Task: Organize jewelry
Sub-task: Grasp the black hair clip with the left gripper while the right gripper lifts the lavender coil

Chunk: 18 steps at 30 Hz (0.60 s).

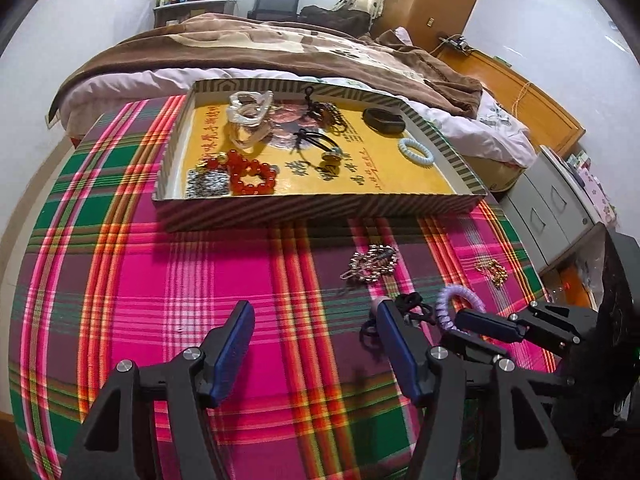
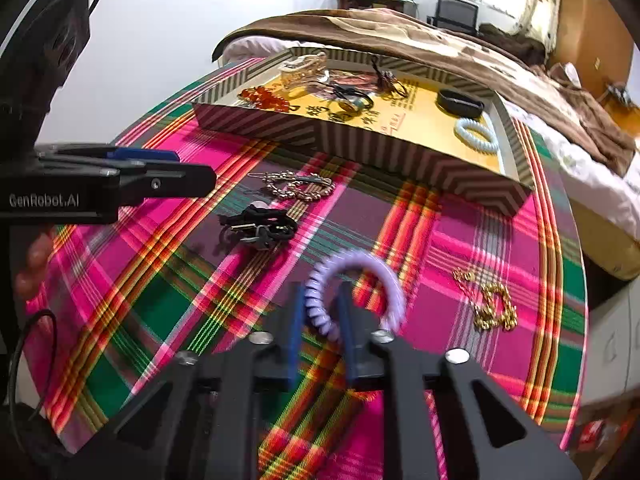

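My right gripper [image 2: 322,312] is shut on a purple spiral hair tie [image 2: 352,280], lifted slightly off the plaid cloth; it also shows in the left wrist view [image 1: 460,304]. My left gripper [image 1: 312,320] is open and empty above the cloth. A striped tray [image 1: 320,208] holds a red bead bracelet [image 1: 248,174], a pale blue spiral tie [image 1: 416,151], a dark bangle [image 1: 382,120], black ties and a clear clip. On the cloth lie a silver chain with hair clip [image 2: 296,186], a black hair tie bundle [image 2: 260,226] and a gold chain [image 2: 490,304].
The plaid-covered table [image 1: 160,280] stands against a bed with a brown blanket [image 1: 280,48]. Grey drawers [image 1: 560,208] stand at the right past the table edge. The left gripper's body [image 2: 100,184] reaches in at the left of the right wrist view.
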Each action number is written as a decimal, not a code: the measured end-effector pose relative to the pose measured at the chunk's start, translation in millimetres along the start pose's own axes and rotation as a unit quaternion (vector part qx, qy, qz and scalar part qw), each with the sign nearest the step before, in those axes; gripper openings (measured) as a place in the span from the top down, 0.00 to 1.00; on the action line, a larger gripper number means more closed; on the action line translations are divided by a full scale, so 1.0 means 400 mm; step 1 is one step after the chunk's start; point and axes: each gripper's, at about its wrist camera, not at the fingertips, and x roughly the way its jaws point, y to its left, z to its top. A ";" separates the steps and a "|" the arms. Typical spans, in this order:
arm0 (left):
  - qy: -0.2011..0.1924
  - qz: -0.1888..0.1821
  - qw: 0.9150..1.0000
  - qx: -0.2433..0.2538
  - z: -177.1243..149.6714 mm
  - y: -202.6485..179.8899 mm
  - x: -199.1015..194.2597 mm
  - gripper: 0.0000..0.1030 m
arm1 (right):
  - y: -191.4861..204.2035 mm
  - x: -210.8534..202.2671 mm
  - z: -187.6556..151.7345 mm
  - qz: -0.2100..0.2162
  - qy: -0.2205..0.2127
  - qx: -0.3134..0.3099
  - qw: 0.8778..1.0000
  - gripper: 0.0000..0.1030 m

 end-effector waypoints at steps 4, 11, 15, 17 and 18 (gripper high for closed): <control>0.004 -0.010 1.000 0.008 -0.001 -0.021 0.010 0.32 | -0.008 -0.017 -0.018 -0.003 -0.007 0.002 1.000 0.91; 0.017 -0.029 0.999 0.036 -0.007 -0.072 0.037 0.30 | -0.034 -0.078 -0.042 0.009 -0.042 0.033 0.999 0.91; 0.025 -0.030 0.998 0.056 -0.008 -0.105 0.056 0.30 | -0.052 -0.111 -0.051 0.010 -0.059 0.051 0.997 0.91; 0.026 -0.026 0.997 0.063 -0.008 -0.116 0.063 0.30 | -0.056 -0.125 -0.056 0.006 -0.065 0.053 0.996 0.91; 0.027 -0.025 0.997 0.069 -0.007 -0.125 0.069 0.30 | -0.060 -0.133 -0.059 0.006 -0.068 0.055 0.996 0.91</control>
